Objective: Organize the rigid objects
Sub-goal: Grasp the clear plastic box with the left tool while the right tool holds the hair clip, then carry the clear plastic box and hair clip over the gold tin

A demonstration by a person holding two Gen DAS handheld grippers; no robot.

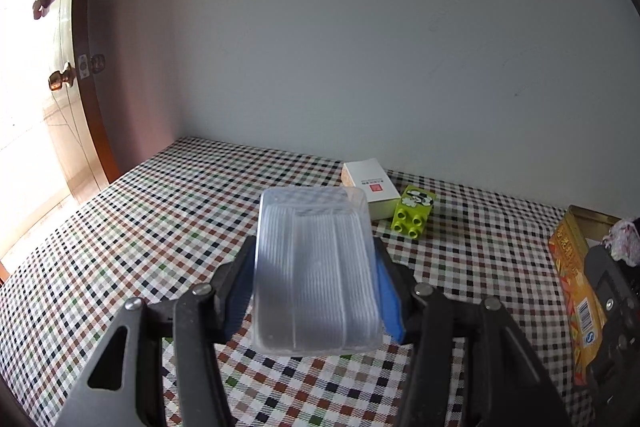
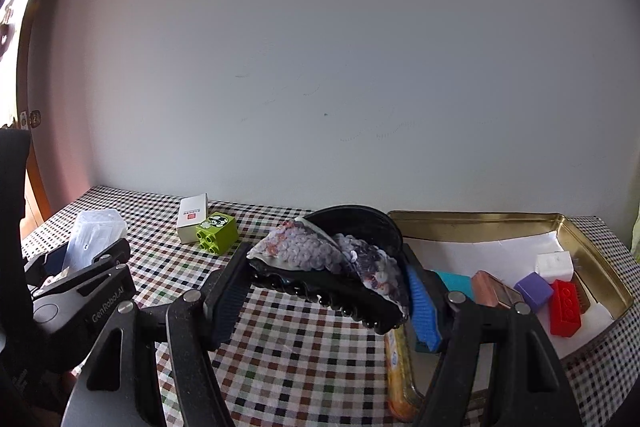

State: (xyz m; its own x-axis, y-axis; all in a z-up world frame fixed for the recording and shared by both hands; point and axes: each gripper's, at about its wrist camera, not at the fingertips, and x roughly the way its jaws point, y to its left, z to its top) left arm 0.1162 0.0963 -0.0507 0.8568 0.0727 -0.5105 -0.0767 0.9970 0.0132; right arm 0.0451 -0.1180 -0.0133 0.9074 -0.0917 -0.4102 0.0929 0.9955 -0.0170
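Your left claw (image 1: 316, 287) pinches a clear ribbed plastic box (image 1: 316, 267) by its long sides above the checked desk (image 1: 160, 211); it looks light, slick and crushable, so grip gently. Your right claw (image 2: 324, 283) clamps a sequinned black hair clip (image 2: 332, 267) (springy, awkward) beside the gold tin tray (image 2: 592, 247).

The checked table (image 2: 304, 359) carries one white box (image 2: 192, 217), one green brick (image 2: 218, 233) and one gold tin (image 2: 472, 221). The tin holds one red brick (image 2: 564, 311), one purple block (image 2: 534, 289), one white block (image 2: 554, 265), one teal block (image 2: 454, 281) and one pinkish block (image 2: 494, 287). Held above the table are one clear case (image 1: 316, 271) and one sequinned hair clip (image 2: 328, 267).
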